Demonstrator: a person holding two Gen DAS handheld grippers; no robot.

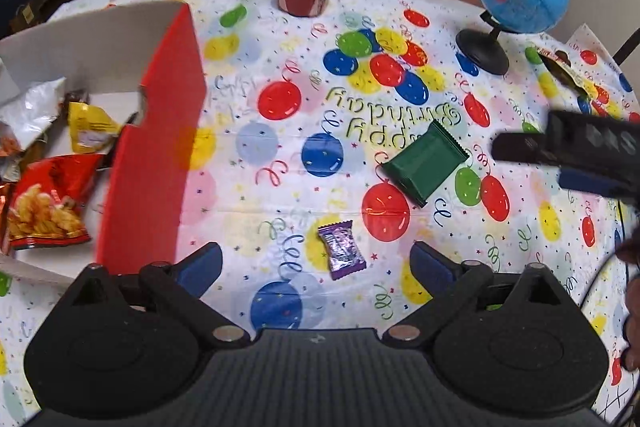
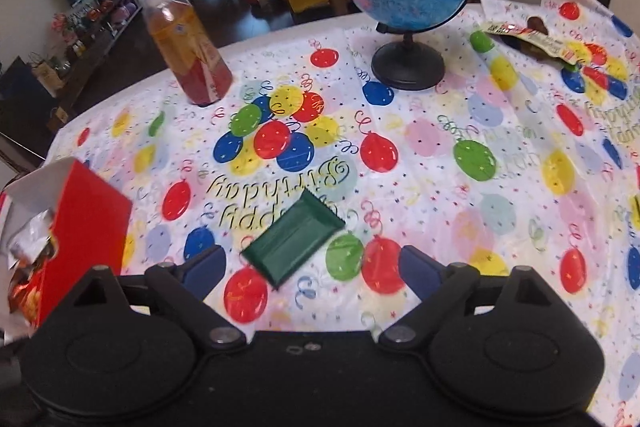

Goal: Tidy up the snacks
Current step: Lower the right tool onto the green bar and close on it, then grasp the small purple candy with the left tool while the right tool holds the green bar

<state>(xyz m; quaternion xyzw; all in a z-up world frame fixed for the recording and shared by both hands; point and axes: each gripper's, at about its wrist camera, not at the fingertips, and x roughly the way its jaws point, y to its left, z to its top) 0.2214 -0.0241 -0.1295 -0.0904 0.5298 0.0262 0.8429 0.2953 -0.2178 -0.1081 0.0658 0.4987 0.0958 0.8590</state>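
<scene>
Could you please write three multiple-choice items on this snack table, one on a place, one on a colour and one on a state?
1. Where does the purple candy lie?
A. In the box
B. On the tablecloth between the left gripper's fingers
C. Under the globe

2. What colour is the flat wrapper before the right gripper?
A. Dark green
B. Orange
C. White

3. How do both grippers stand?
A. Open, empty
B. Shut on a bottle
C. Shut on a bag

B: it lies on the cloth. A: plainly green. A: the fingers stand apart, touching nothing.
</scene>
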